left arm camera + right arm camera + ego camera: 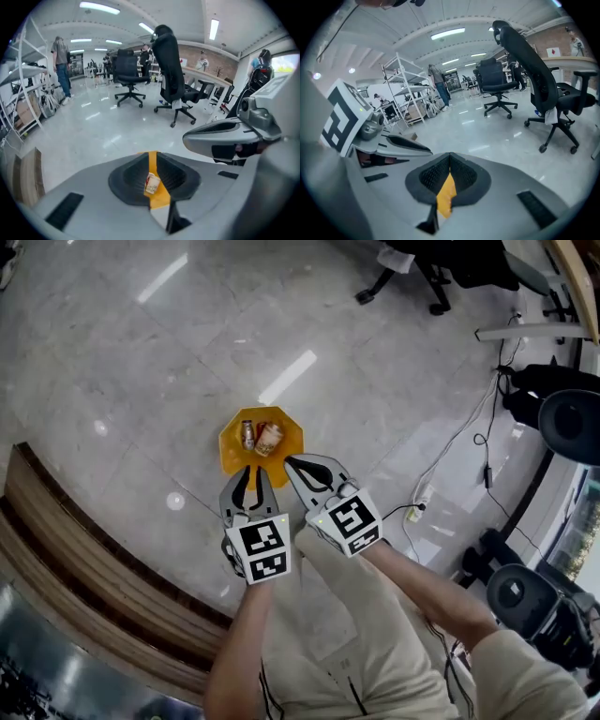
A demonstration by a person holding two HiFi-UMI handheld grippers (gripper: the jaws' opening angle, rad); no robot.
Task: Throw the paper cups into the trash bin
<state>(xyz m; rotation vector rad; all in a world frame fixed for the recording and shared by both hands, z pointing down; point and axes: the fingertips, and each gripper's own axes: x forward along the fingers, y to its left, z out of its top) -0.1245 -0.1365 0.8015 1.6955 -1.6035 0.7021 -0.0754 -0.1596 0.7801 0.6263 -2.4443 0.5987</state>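
On the left gripper the jaws stood narrowly apart, empty; on the right gripper they met, empty. Both hung above the orange trash bin (paper cups lay inside).

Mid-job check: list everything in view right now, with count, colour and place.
trash bin: one, yellow-orange, on the floor ahead of both tongs
paper cups: two, one red-and-white, one darker, inside the bin
floor: grey, glossy
office chairs: several, black, across the room
wooden ledge: one, brown, head view's left
cables: white and black, on the floor at right
left tongs: grey, above the bin, jaws narrowly apart, empty
right tongs: grey, beside the left, jaws together, empty
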